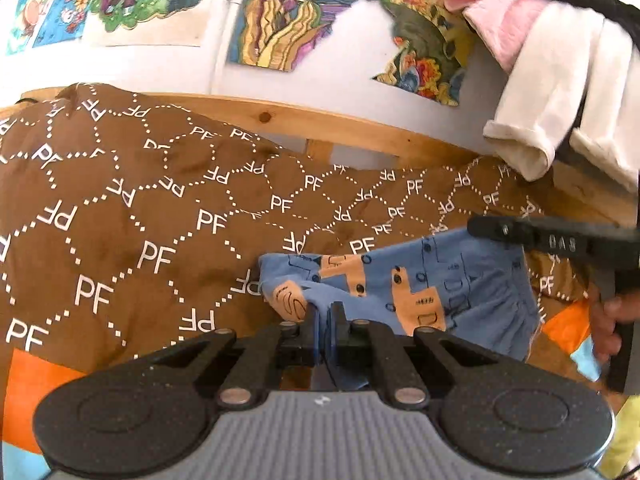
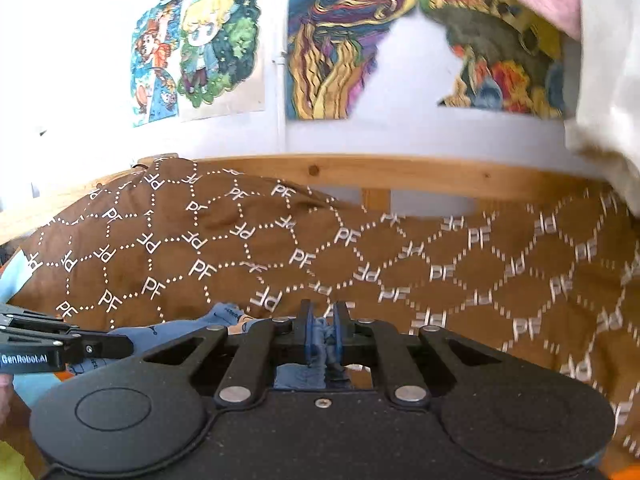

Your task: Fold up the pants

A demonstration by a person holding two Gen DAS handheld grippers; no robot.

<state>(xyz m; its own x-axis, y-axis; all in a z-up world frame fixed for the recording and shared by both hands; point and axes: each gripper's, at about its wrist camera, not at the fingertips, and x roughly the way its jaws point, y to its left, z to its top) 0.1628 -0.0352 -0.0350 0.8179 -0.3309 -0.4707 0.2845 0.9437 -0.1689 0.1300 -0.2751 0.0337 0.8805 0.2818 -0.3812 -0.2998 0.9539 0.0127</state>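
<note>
The left gripper point(image 1: 324, 312) and right gripper point(image 2: 323, 320), both clamped on the pants point(image 1: 440, 280), hold soft, light cloth that sags over the blanket point(image 1: 140, 200), best pinched at its edges.

Blue pants point(image 1: 420, 280) with orange patches, bunched and rumpled, stretched between my two pinch points above the brown blanket.

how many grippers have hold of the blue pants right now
2. The left gripper pinches the blue pants at one edge; the right gripper clamps bunched blue fabric at another. Nothing else visibly holds them.
</note>
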